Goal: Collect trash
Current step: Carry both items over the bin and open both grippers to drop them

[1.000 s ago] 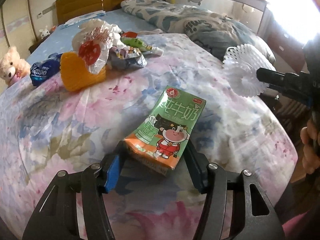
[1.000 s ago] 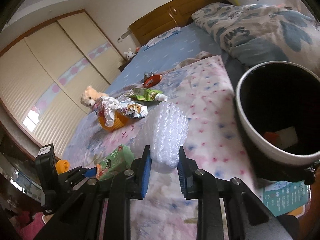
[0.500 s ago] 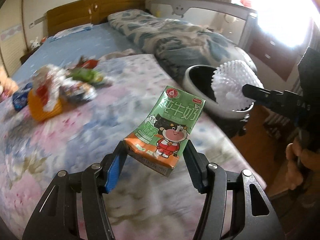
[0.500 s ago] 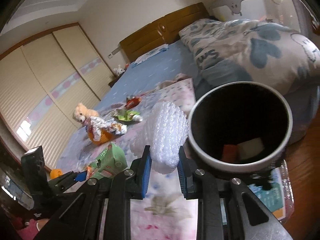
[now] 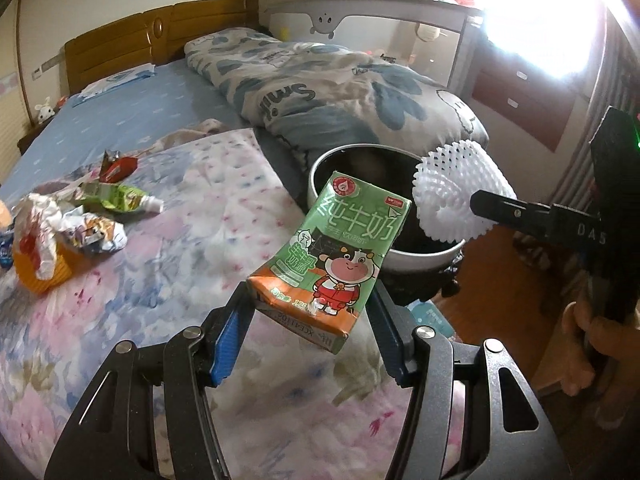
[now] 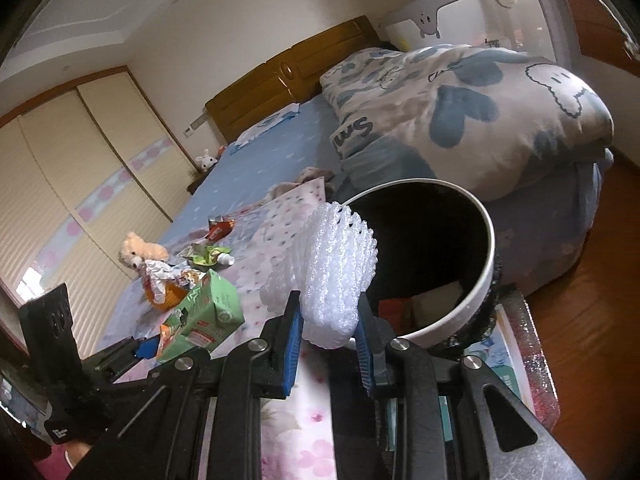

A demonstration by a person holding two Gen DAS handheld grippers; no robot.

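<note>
My left gripper (image 5: 308, 332) is shut on a green milk carton (image 5: 340, 256) with a cartoon cow, held above the bed's edge, just short of the white-rimmed black trash bin (image 5: 424, 254). My right gripper (image 6: 328, 336) is shut on a white foam fruit net (image 6: 332, 276), held at the near left rim of the bin (image 6: 476, 288). The net (image 5: 460, 188) also shows in the left wrist view, over the bin's right side. The bin holds some trash at the bottom. The carton (image 6: 204, 320) shows at the left of the right wrist view.
More trash lies on the floral bedspread (image 5: 180, 264): an orange cup with crumpled wrappers (image 5: 48, 236), a green pouch (image 5: 116, 198), a red wrapper (image 5: 118, 168). A folded quilt (image 5: 332, 84) lies behind the bin. A teddy bear (image 6: 138, 254) sits at the left. Wooden floor (image 6: 592, 320) lies at the right.
Both grippers have swung right, from over the bed toward the bin. The carton and the foam net stay gripped. The bin is now close in both views.
</note>
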